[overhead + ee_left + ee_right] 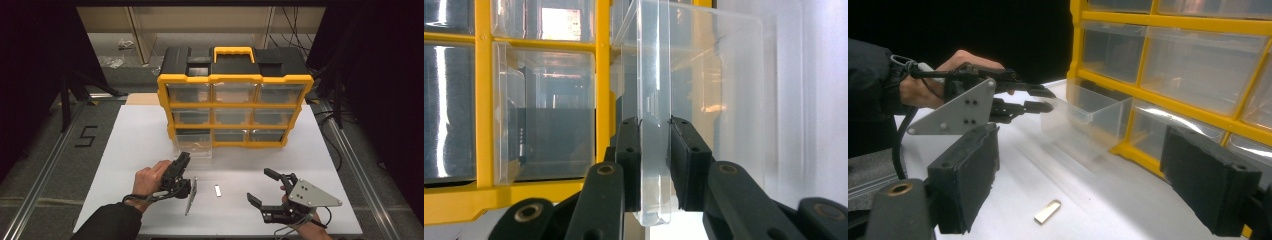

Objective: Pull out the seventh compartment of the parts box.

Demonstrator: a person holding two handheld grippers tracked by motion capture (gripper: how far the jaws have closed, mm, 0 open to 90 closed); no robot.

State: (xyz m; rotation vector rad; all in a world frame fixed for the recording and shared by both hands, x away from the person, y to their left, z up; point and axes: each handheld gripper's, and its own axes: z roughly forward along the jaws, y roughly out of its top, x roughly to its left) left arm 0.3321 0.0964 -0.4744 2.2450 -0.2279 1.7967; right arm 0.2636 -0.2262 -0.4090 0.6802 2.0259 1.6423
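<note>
My left gripper [655, 145] is pinched on the front wall of the clear drawer [704, 100]; in the left gripper view the two black jaws press the transparent plastic from both sides, with the wall's lower lip poking out below them. From the high view the same gripper [184, 159] sits at about 7 o'clock from the organizer [235, 100], and the drawer [194, 145] is drawn partway out of the bottom-left bay, its front hanging over the white table [140, 140] at the gripper's 12 o'clock. The right gripper view shows the drawer [1088, 117] from the side, its back end at the yellow frame and its front between the left gripper's [1048, 100] tips.

My right gripper [260, 187] is spread wide and holds nothing, resting low at about 5 o'clock from the organizer, well apart from the drawer. In its own view the jaws stand far apart with bare table between them.

A small metal piece [217, 190] lies flat on the table between the two grippers, at 3 o'clock from my left hand [150, 177]; I see it again in the right gripper view [1048, 211].

For room: the table is open toward 6 o'clock from the drawer, up to the near edge. At 9 o'clock of the drawer there is bare table out to the left edge. At 3 o'clock the drawer runs beside the organizer's lower yellow rail and the neighbouring closed drawers.
</note>
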